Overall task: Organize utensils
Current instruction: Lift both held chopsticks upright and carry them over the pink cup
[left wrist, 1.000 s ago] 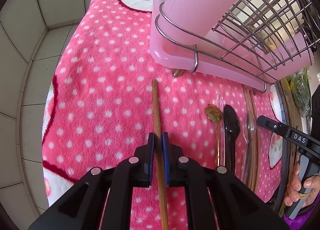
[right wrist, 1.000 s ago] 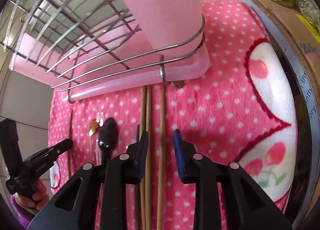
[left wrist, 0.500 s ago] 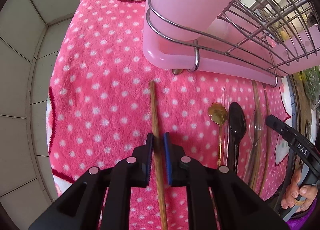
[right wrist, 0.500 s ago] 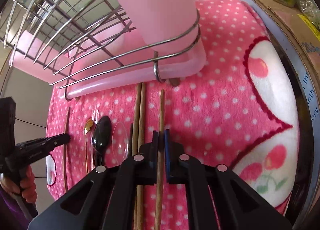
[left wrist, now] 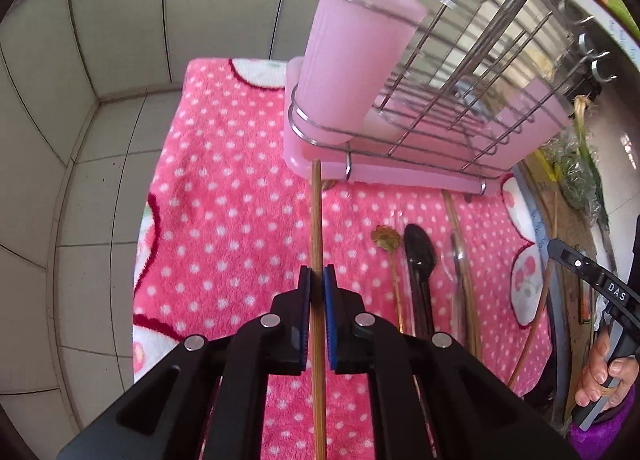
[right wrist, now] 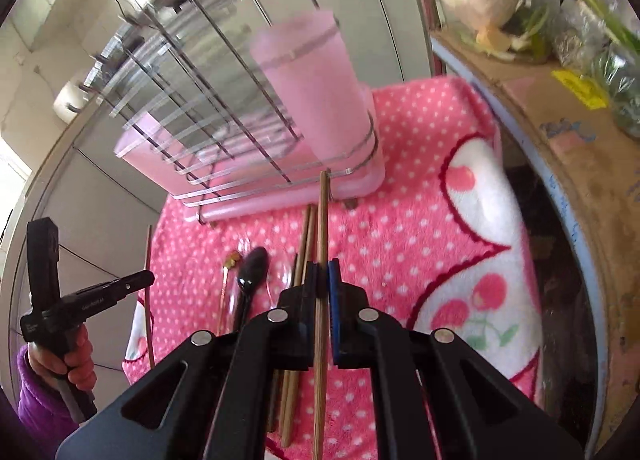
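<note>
Blanket: pink, white polka dots, covering the counter.
Dish rack: wire, holding pink utensil cup.
Left gripper: jaws pinching one wooden chopstick, lifted off the blanket.
Right gripper: jaws pinching another chopstick.
Black spoon: lying on blanket.

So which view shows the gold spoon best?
Left wrist: the gold spoon lies unobstructed on the blanket, flower-shaped bowl clear. Right wrist shows it small and blurred beside the black spoon.

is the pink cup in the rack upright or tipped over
Upright: the pink cup stands in the rack's wire ring, mouth up.
</note>
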`<state>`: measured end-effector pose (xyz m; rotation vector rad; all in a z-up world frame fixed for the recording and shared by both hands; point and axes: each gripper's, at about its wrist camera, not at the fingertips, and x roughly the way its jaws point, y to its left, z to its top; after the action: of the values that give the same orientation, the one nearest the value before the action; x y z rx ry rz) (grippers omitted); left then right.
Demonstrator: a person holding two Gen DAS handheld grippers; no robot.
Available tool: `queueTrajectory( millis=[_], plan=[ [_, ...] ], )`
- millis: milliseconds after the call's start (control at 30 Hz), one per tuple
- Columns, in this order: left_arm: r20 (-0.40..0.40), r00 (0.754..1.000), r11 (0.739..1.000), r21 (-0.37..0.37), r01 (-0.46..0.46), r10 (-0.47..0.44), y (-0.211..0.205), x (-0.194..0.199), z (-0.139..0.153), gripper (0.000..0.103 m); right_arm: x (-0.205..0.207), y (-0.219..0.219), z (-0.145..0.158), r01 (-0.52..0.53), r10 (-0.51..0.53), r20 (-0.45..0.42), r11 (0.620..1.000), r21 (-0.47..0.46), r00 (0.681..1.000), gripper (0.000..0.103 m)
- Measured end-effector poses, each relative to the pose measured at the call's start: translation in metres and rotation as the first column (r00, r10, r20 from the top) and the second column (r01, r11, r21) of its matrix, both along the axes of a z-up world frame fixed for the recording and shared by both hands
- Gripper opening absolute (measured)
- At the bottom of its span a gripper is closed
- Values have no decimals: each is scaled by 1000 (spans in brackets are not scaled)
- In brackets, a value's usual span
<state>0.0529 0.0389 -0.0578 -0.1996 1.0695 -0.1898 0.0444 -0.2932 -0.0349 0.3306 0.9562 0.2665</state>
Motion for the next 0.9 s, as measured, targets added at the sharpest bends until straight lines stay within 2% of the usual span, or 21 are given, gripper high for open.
queueTrajectory(
  millis=[167, 400, 700, 900],
  plan=[
    [172, 985, 999, -28, -24, 29, 11, -26, 35, 6, -16, 4, 26, 15, -14, 127, 1000, -14, 992, 6],
    [339, 938, 996, -73, -56, 77, 20, -38, 92, 6, -22, 4, 68, 31, -21, 266, 999, -34, 964, 6],
    [503, 857, 992, -114, -58, 108, 33, -31, 190, 6, -4, -8, 147, 33, -36, 411, 999, 15, 911, 6],
    [606, 784, 990, -110, -85, 135, 35, -14, 249, 6, 15, -17, 204, 85, -82, 543, 996, 20, 836, 6]
  ],
)
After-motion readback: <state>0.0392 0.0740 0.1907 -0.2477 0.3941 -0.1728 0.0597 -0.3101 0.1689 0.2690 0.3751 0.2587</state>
